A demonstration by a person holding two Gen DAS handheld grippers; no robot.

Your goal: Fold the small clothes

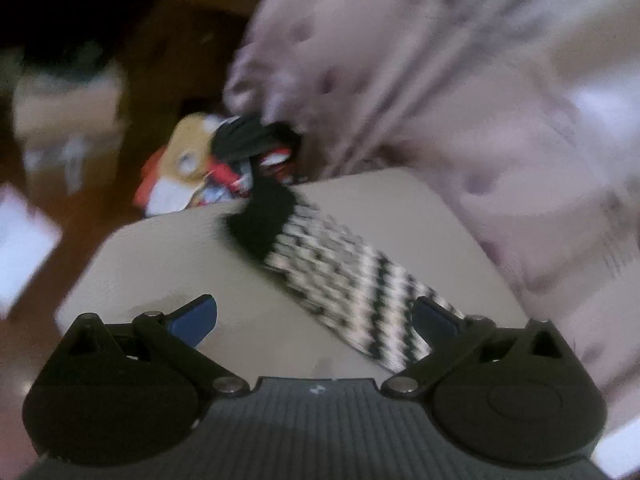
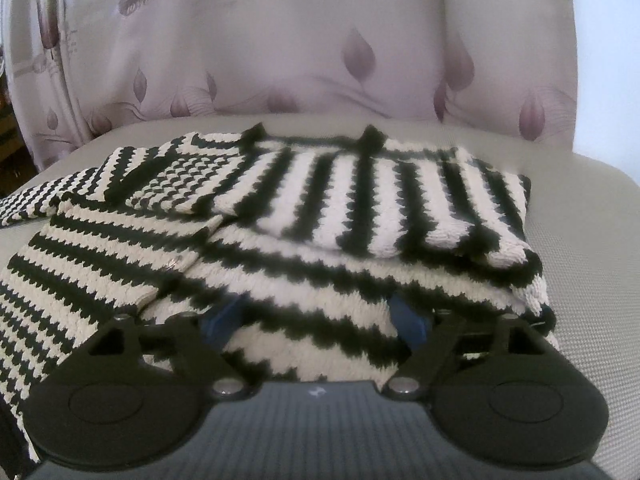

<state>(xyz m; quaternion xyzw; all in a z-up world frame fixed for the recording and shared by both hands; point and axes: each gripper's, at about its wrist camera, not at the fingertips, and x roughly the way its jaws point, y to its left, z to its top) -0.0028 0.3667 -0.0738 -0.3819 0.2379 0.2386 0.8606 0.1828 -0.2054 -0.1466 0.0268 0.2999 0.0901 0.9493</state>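
A black-and-white striped knit sweater (image 2: 360, 200) lies partly folded on a grey padded surface (image 2: 580, 240), with one side turned over the body. My right gripper (image 2: 316, 320) is at its near hem. The blue pads (image 2: 408, 320) stand wide apart, with knit bunched loosely between and over them, and nothing is pinched. In the blurred left wrist view, the sweater's sleeve (image 1: 340, 272) with a black cuff (image 1: 260, 220) runs diagonally across the grey surface (image 1: 160, 260). My left gripper (image 1: 316, 312) is open over it, the sleeve passing beside its right finger.
Pale pink cloth with a leaf print (image 2: 280, 40) hangs behind the surface. Past the far left edge, a heap of colourful items (image 1: 192, 168) lies on a brown floor (image 1: 160, 60), and a white sheet (image 1: 20, 240) lies at the left.
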